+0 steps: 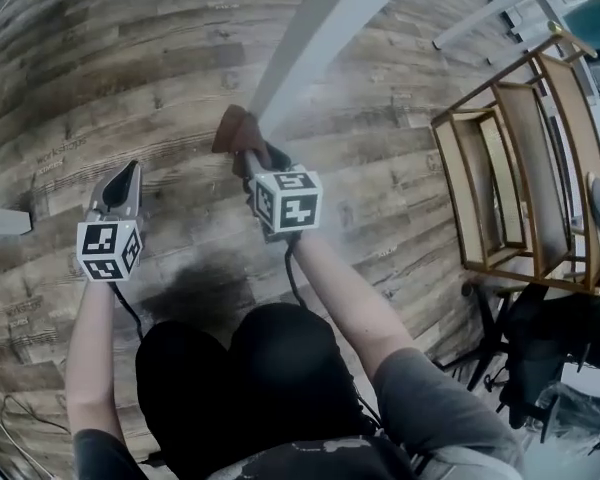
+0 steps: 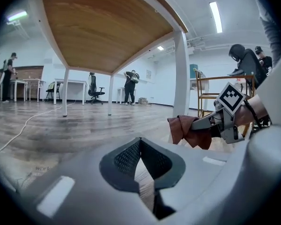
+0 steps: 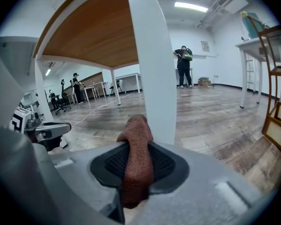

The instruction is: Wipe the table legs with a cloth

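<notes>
A white table leg (image 1: 315, 33) stands on the wood floor, and a brown cloth (image 1: 238, 130) is pressed against its base. My right gripper (image 1: 252, 156) is shut on that cloth. In the right gripper view the cloth (image 3: 136, 149) sticks out between the jaws and touches the leg (image 3: 152, 69) just ahead. My left gripper (image 1: 128, 171) hovers over the floor to the left, away from the leg, its jaws shut on nothing. In the left gripper view its tips (image 2: 140, 146) meet, with the cloth (image 2: 189, 130) and the leg (image 2: 181, 74) off to the right.
A wooden shelf frame (image 1: 520, 178) stands to the right, with a dark office chair (image 1: 540, 358) below it. Another white leg (image 1: 0, 220) shows at the left edge. The tabletop's wooden underside (image 2: 107, 27) is overhead. People and more tables (image 2: 75, 83) are far off.
</notes>
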Tool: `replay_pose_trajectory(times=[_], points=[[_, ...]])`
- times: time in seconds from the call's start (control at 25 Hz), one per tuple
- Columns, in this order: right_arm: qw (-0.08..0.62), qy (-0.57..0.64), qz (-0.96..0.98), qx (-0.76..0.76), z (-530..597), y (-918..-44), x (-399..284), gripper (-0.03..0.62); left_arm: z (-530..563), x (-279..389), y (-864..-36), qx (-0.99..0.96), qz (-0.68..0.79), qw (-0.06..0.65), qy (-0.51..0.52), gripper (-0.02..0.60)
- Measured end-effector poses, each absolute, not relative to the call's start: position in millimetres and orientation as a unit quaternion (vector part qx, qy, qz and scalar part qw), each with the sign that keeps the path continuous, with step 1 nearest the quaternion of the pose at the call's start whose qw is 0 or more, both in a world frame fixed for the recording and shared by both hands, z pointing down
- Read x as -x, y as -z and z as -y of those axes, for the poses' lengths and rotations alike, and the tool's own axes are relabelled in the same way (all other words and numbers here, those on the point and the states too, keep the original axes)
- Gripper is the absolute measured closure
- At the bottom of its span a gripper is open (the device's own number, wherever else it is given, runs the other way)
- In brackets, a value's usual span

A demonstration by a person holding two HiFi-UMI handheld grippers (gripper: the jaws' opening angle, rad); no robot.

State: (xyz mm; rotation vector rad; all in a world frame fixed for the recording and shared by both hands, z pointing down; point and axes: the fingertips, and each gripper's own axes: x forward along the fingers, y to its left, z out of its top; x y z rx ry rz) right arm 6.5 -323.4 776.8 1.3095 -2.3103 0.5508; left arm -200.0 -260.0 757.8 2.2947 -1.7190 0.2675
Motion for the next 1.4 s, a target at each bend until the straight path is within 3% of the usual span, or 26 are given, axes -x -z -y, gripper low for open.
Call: replay_pose_trajectory(times=[0.44,0.76,1.08,1.4], points=[[0.272,-0.237,0.805,-0.471,327,-879,-6,0.511,238,171,-850,-0.789,0.573,0.186,-0.117,0.563],[0.325,-0.253,0.789,-0.457,324,-922,-10,0.51,238,144,-862,-0.811,0.535,0.188,-0.144,0.563],[0.311,-0.222,0.827,-0.413,289,-871,-4,0.51,262,162,-803,-0.803,0.559,0.154,-0.137,0.563],[0.243,-0.124,0.881,-0.388,273,-736,-6,0.51,283,128,-697,-0.832,0.537,0.1,-0.096,0.563]])
